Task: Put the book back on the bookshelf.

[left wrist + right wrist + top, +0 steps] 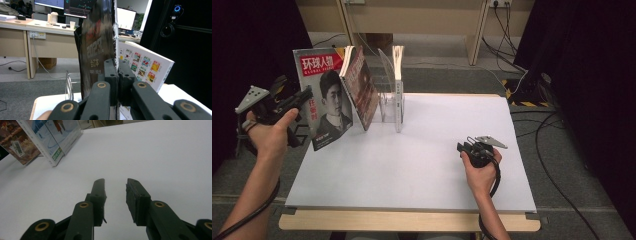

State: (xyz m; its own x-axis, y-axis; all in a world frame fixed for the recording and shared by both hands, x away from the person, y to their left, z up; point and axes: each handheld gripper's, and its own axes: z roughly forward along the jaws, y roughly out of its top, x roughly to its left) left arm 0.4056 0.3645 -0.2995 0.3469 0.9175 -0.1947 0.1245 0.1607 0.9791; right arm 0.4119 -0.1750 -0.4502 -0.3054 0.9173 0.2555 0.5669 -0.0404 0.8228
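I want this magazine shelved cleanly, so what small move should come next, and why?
Probably ease the magazine, clamped in the left gripper, rightward toward the clear rack. It sits off the table's left edge, outside the leaning book; the right gripper rests open.

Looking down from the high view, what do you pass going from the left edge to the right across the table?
Left gripper → magazine with a portrait cover → brown-covered book → clear stand → upright white book → right gripper.
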